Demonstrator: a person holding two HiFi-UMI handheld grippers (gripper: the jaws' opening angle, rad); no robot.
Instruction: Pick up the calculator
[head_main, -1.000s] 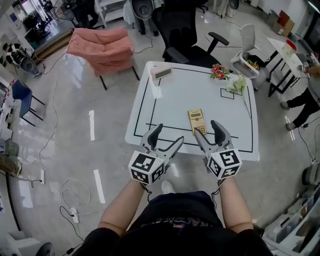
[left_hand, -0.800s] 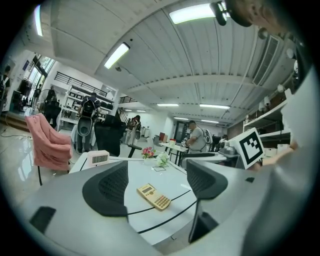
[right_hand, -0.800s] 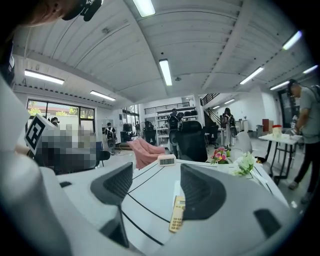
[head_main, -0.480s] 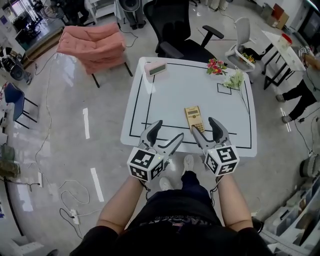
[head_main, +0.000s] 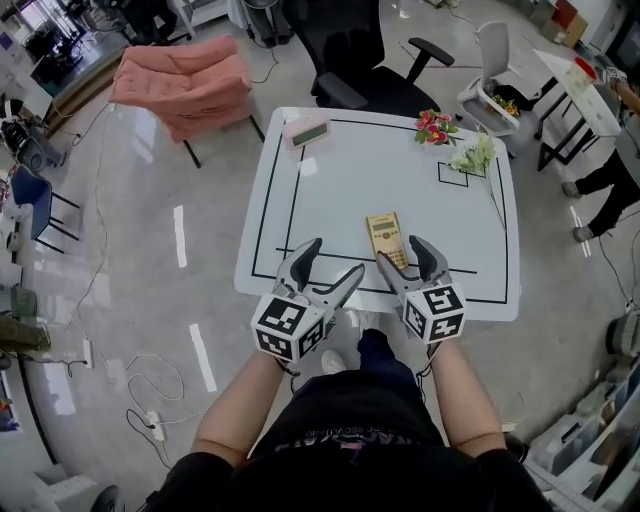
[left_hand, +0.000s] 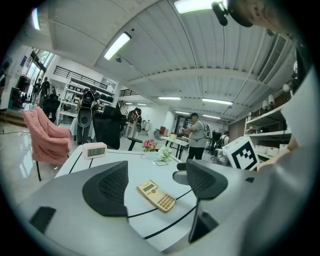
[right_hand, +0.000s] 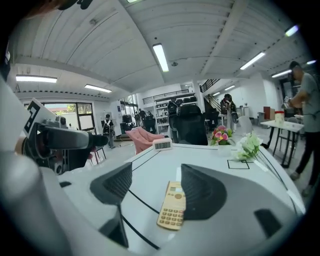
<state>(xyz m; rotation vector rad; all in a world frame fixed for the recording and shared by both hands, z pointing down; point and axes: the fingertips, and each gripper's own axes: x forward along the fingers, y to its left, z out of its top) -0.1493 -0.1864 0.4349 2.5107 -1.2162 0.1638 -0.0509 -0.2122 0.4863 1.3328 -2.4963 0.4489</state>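
A tan calculator (head_main: 387, 237) lies flat on the white table (head_main: 340, 180), near its front edge, inside a black outline. The right gripper (head_main: 399, 256) hovers just in front of it, jaws open and empty; in the right gripper view the calculator (right_hand: 172, 205) shows between and beyond the two fingers. My left gripper (head_main: 330, 266) hangs over the table's front edge, left of the calculator, also open with nothing in it. In the left gripper view the calculator (left_hand: 156, 195) lies ahead between the jaws.
A small pink digital clock (head_main: 305, 131) stands at the table's far left corner. Red flowers (head_main: 432, 127) and white flowers (head_main: 474, 157) lie at the far right. A black office chair (head_main: 355, 50) stands behind the table, a pink chair (head_main: 185, 85) to the left.
Both grippers have sunk and come closer to the table's front edge; the right one now sits right before the calculator. Both stay open. The calculator has not moved.
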